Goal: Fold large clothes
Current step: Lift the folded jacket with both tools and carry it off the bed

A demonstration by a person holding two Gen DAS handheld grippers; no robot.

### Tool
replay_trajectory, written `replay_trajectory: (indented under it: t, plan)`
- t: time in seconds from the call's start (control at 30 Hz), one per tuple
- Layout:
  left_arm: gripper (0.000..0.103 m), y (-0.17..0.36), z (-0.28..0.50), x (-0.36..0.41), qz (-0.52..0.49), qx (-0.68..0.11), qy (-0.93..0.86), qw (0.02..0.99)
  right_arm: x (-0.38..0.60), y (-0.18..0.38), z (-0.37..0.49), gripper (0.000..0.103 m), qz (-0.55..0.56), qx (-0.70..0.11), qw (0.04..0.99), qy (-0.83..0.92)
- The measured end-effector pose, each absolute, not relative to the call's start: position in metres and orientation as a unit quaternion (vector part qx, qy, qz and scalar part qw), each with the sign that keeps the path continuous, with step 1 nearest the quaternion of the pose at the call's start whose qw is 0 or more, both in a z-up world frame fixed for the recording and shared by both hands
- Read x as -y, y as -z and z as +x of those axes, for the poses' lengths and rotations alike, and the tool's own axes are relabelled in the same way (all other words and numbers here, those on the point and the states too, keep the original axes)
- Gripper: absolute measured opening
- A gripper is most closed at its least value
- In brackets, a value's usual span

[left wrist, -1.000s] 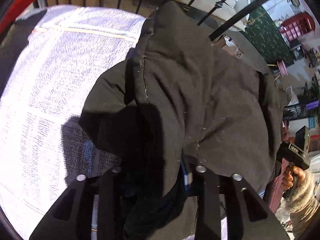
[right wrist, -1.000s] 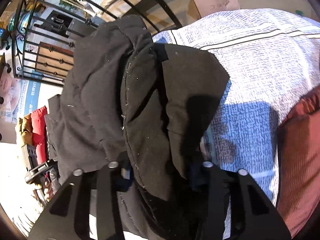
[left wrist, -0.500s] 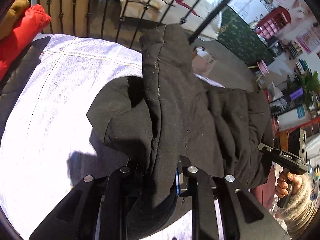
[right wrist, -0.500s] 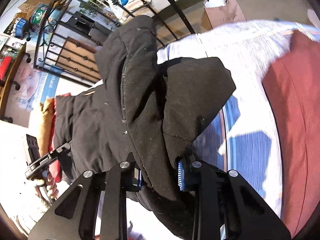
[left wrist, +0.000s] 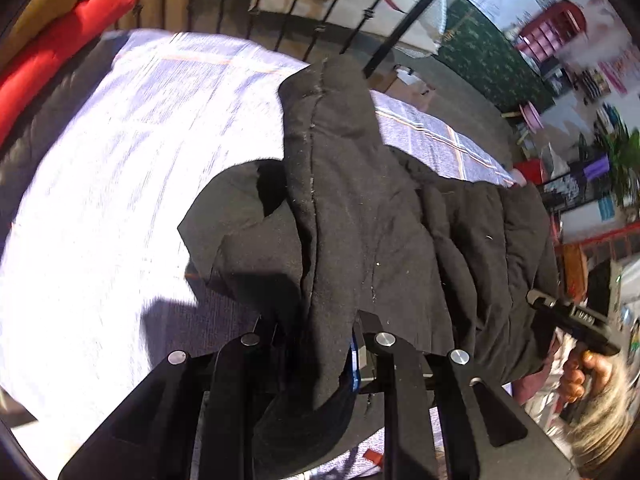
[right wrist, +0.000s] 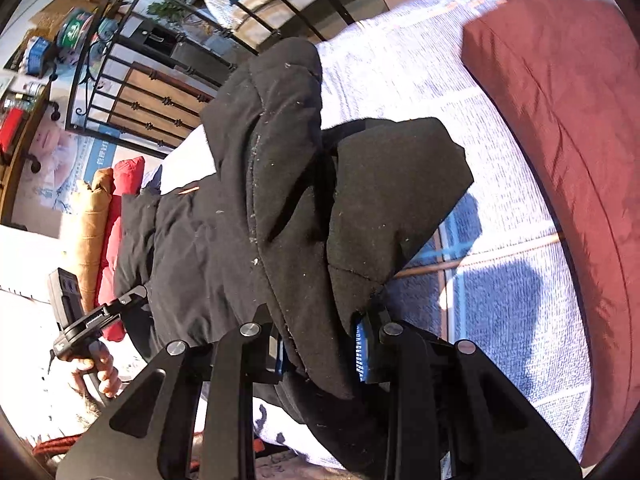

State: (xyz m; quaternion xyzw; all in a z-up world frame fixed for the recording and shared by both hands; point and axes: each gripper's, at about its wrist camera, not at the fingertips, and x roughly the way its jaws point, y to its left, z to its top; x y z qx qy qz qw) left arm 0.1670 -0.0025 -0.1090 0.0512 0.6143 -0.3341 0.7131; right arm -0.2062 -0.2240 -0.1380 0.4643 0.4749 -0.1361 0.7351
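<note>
A large black padded garment [left wrist: 360, 216] hangs between my two grippers above a bed with a white-and-blue checked cover [left wrist: 120, 152]. My left gripper [left wrist: 316, 344] is shut on one thick folded edge of it. My right gripper [right wrist: 320, 340] is shut on the other edge of the same garment [right wrist: 280, 208]. The cloth bulges up over both sets of jaws and hides the fingertips. The right gripper also shows in the left wrist view [left wrist: 576, 320], and the left gripper shows in the right wrist view [right wrist: 92, 312].
A dark red cushion [right wrist: 560, 120] lies on the bed at the right. Red and tan pillows [left wrist: 60, 40] lie at the far left. A black iron bed rail [left wrist: 320, 12] runs behind the bed, with room clutter beyond.
Both grippers have lifted and pulled back with the garment. More of the bed cover and the red cushion now shows beneath and beside the hanging cloth.
</note>
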Motion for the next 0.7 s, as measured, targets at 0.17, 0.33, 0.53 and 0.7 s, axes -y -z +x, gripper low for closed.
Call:
replay_trajectory:
  t: [0.17, 0.33, 0.53, 0.7]
  plan:
    - [0.020, 0.079, 0.183, -0.007, 0.028, -0.577, 0.366, 0.730, 0.217, 0.106, -0.187, 0.025, 0.450, -0.461, 0.754, 0.124]
    - [0.019, 0.027, 0.213, -0.048, 0.003, -0.538, 0.385, 0.750, 0.204, 0.059, -0.141, 0.025, 0.428, -0.449, 0.779, 0.093]
    - [0.019, -0.077, 0.251, -0.176, -0.028, -0.463, 0.359, 0.810, 0.161, -0.036, 0.010, 0.025, 0.369, -0.414, 0.832, -0.014]
    - [0.019, -0.185, 0.250, -0.320, -0.054, -0.349, 0.271, 0.895, 0.093, -0.127, 0.156, 0.025, 0.310, -0.379, 0.859, -0.151]
